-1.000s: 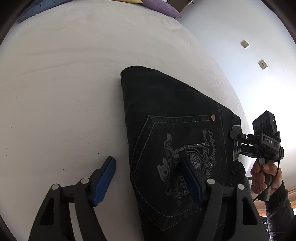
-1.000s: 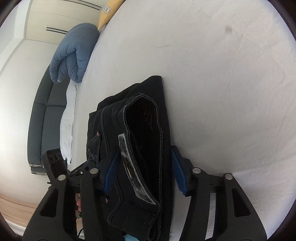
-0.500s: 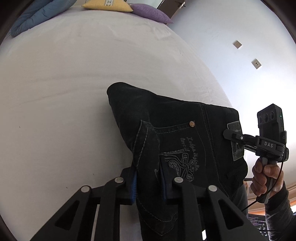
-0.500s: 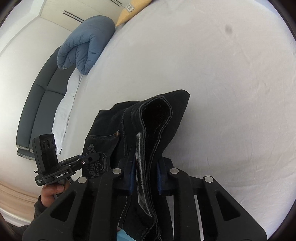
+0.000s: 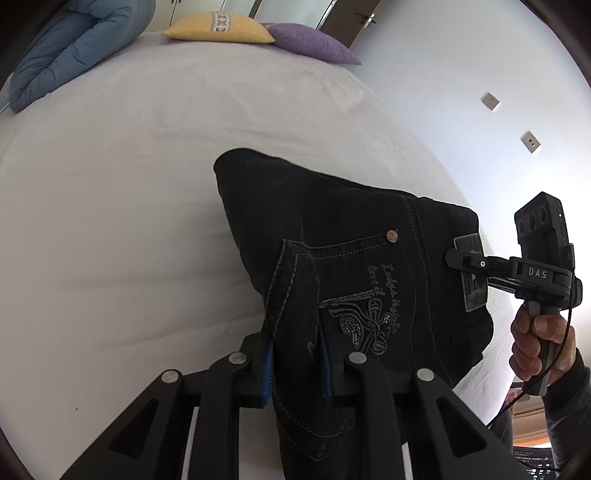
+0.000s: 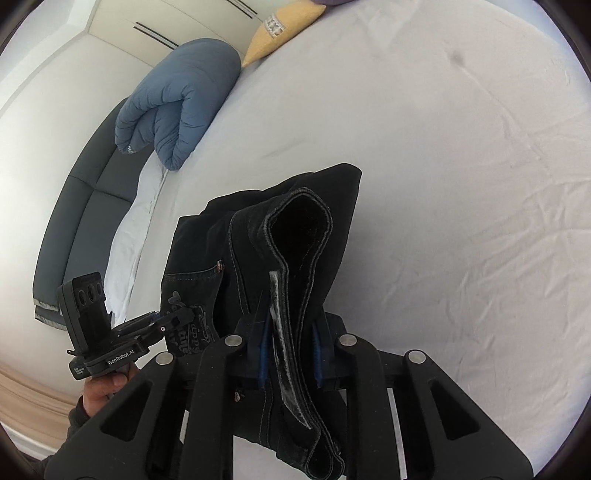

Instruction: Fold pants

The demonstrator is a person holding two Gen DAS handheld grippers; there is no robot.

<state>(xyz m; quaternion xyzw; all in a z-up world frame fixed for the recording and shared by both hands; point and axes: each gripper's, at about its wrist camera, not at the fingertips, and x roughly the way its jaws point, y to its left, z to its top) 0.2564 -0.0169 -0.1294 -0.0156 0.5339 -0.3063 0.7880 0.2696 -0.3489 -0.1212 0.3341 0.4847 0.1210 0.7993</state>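
Mid-fold: my left gripper pinches the pants at the pocket edge, my right gripper pinches the waistband (both clamped), near end raised off the bed; next, carry it over evenly.

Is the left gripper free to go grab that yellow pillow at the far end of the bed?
Probably not yet: the left gripper is shut on the black pants. The white bed towards the yellow pillow looks bare, so only the grip hinders it.
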